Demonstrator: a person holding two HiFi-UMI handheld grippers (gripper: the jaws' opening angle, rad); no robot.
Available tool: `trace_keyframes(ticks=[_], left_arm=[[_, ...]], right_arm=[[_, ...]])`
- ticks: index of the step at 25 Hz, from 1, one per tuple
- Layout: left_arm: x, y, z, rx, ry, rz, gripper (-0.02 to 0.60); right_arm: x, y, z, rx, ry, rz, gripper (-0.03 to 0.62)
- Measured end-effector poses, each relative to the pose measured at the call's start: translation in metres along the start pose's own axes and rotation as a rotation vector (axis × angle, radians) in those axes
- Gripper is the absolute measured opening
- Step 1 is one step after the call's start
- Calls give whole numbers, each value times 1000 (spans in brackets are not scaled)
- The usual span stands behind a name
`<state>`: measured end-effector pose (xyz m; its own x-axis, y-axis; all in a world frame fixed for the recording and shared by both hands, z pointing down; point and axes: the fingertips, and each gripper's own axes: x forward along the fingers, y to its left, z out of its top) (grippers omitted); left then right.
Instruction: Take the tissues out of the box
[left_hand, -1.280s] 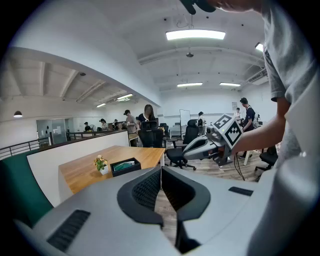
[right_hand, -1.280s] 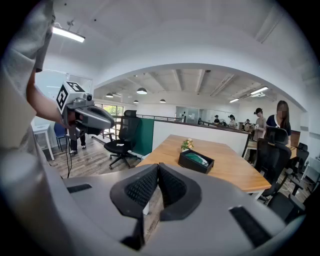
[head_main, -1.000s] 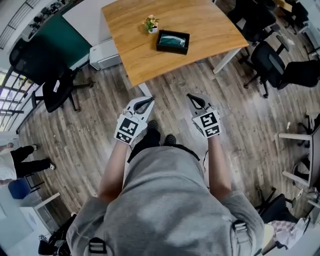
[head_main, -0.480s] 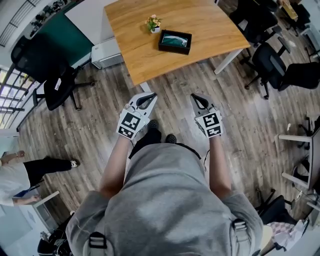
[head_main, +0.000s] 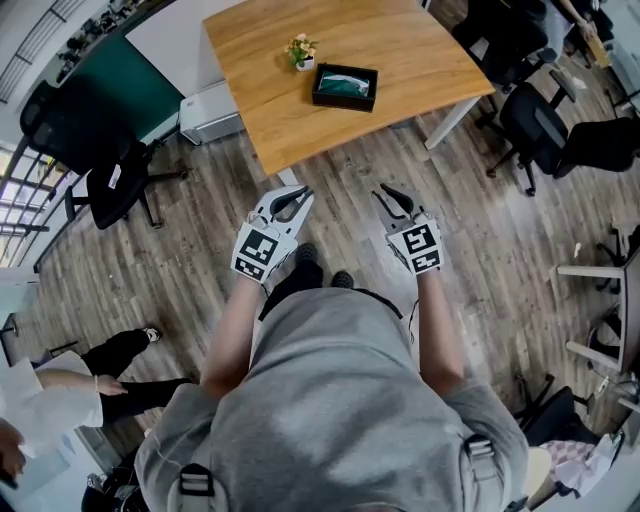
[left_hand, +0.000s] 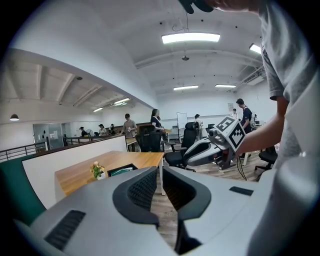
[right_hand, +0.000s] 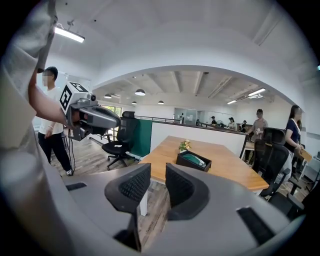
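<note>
A black tissue box (head_main: 345, 86) with greenish tissue showing in its opening lies on the wooden table (head_main: 400, 40), beside a small potted plant (head_main: 301, 50). Both grippers hang over the floor in front of the table, well short of the box. My left gripper (head_main: 296, 194) is shut with nothing in it, and its own view shows its pads (left_hand: 145, 187) nearly together and the box (left_hand: 120, 170) far ahead. My right gripper (head_main: 386, 192) has just been opening. A clear gap stands between its pads (right_hand: 134, 186), nothing lies in it, and the box (right_hand: 193, 160) sits beyond.
Black office chairs stand left (head_main: 110, 175) and right (head_main: 545, 130) of the table. A white cabinet (head_main: 210, 110) sits by its near left corner. A bystander (head_main: 60, 400) is at the lower left. Several people stand at the far desks.
The right gripper's jaws have parted a little. Both hands stay where they were. The bystander at the left has moved toward the lower edge of the head view.
</note>
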<state>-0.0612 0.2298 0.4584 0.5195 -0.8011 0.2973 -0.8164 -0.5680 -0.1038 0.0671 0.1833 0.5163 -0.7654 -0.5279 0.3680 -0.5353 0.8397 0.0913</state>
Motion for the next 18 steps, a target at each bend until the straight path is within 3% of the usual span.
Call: trace_keyframes(ticks=[10,18], left_arm=[[4,2,-8,1,19,6,242],[7,10,-22,-1,36,-7,278]], right_arm=[[0,5,3,-2,-42,-7,355],[10,7,-3,-15,-4,-15,382]])
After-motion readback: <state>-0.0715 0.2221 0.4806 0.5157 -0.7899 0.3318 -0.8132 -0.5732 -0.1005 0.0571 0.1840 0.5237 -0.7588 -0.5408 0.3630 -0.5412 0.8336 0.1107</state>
